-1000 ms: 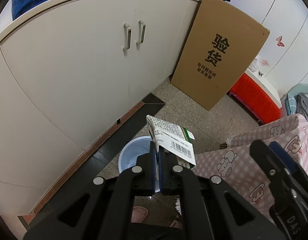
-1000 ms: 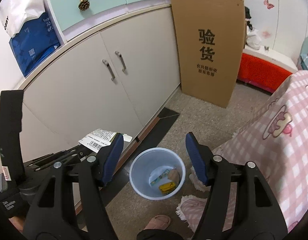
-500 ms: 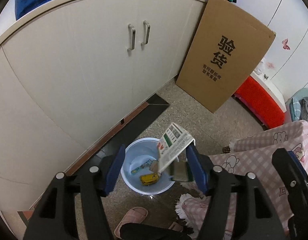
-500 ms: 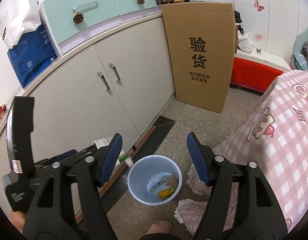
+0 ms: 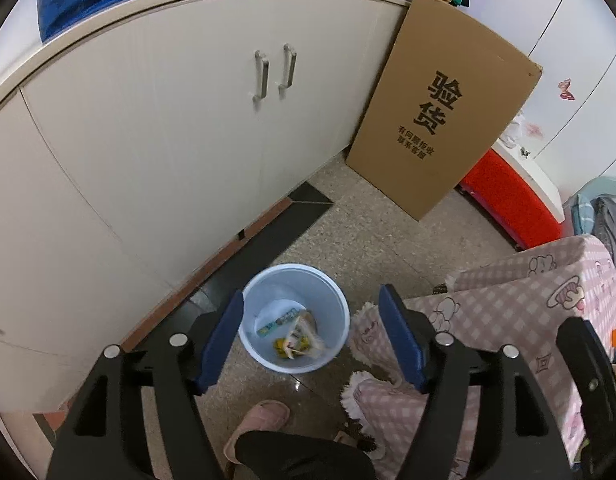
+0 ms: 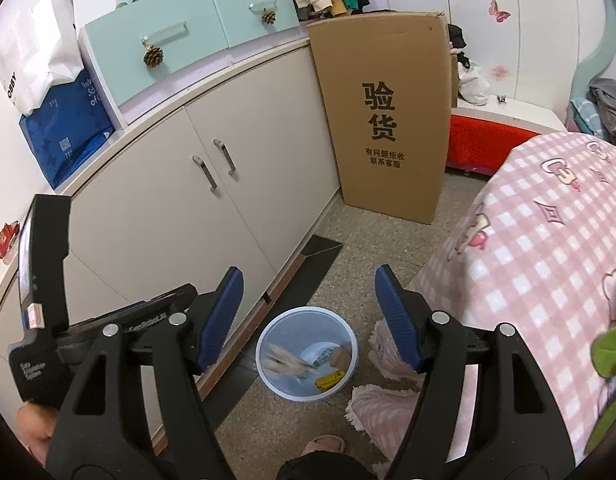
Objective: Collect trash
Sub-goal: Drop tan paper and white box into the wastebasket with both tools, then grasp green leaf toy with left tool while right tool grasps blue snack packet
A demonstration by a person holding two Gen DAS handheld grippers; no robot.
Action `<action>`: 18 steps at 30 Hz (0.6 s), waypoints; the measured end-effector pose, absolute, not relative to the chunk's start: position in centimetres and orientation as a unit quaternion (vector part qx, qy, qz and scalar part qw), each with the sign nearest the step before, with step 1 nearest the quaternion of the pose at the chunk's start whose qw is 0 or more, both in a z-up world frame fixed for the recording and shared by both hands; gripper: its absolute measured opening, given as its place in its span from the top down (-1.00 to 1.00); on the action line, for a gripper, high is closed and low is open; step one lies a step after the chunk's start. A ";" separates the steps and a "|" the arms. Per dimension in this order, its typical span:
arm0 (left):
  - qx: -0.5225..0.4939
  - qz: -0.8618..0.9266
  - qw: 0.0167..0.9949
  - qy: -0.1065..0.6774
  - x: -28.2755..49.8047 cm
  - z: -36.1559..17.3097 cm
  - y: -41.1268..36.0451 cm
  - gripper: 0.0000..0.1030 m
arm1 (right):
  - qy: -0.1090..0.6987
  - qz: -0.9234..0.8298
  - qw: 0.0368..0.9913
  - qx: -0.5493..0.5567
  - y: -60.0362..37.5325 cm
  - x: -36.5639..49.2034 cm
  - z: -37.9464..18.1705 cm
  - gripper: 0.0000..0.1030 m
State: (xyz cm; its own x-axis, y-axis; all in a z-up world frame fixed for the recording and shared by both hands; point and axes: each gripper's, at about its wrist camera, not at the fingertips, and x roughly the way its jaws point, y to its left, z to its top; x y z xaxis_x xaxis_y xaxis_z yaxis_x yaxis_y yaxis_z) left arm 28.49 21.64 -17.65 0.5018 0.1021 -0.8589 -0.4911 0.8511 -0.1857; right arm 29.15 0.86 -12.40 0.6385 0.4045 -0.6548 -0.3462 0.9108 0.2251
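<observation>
1. Left tongs (image 5: pixel 311 336), jaws just opened, hang empty above the blue bin (image 5: pixel 295 317); the carton (image 5: pixel 303 338) lies inside among other scraps.
2. Right tongs (image 6: pixel 309 316) gape empty; further items on the pink-checked tabletop (image 6: pixel 548 240) likely remain.

Above the pale blue bin (image 5: pixel 295 316), my left gripper (image 5: pixel 310 340) has just been opening, nothing between its jaws; my right gripper (image 6: pixel 308 320) hangs spread, empty.
</observation>
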 end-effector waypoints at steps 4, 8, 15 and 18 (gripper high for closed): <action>-0.205 0.170 0.851 0.454 27.6 -16.5 20.9 -0.33 | 0.369 0.201 0.906 0.049 -0.2 28.6 -12.0 -0.32; -0.208 0.162 0.858 0.441 26.6 -15.1 20.1 -0.34 | 0.360 0.196 0.911 0.056 -1.3 27.8 -11.0 -0.32; -0.201 0.123 0.878 0.416 24.5 -12.0 16.3 -0.36 | 0.338 0.176 0.922 0.071 -5.1 25.2 -8.7 -0.33; -0.186 0.096 0.889 0.408 23.7 -10.6 13.4 -0.37 | 0.325 0.161 0.928 0.082 -7.6 23.6 -7.7 -0.34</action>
State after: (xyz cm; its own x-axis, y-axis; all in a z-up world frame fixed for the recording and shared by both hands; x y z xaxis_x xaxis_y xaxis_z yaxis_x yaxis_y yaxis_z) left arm 23.70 13.38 -10.56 0.6490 0.0184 -0.7605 -0.3223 0.9122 -0.2530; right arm 23.63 -7.64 -7.70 0.7365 0.3522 -0.5775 -0.2459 0.9348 0.2564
